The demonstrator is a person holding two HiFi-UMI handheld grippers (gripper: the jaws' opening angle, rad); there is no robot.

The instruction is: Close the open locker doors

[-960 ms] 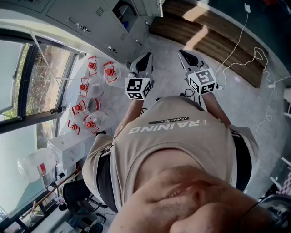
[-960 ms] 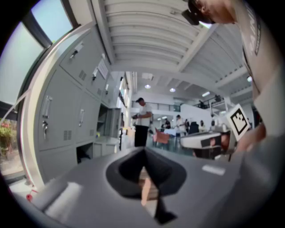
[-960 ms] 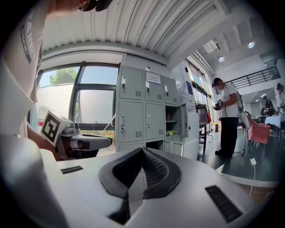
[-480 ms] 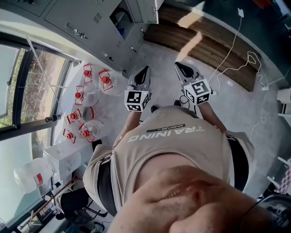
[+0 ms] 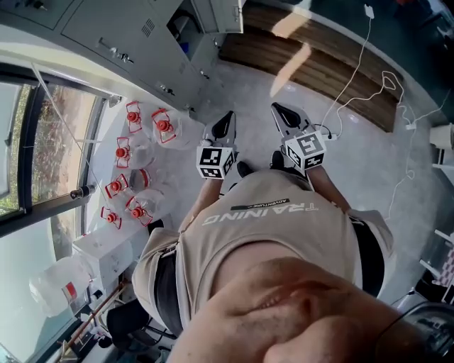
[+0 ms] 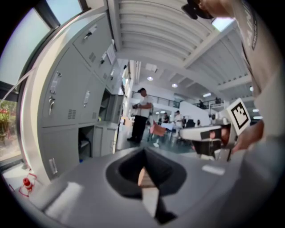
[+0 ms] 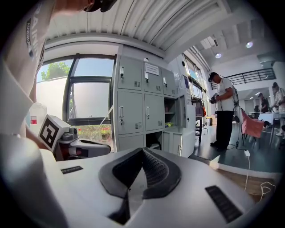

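A bank of grey lockers runs along the top left of the head view, with an open door standing out at its right end. In the right gripper view the lockers stand ahead, with open upper compartments and an open lower door. An open bottom compartment shows in the left gripper view. My left gripper and right gripper hang side by side over the floor, well short of the lockers. Both are shut on nothing: left gripper, right gripper.
Several water jugs with red caps stand on the floor by the window. A white cable trails over the wooden strip. A person stands beyond the lockers, and other people sit farther off.
The lockers and jugs have slid slightly up and left in the head view. Both grippers stay shut and side by side, drifting a little down the frame.
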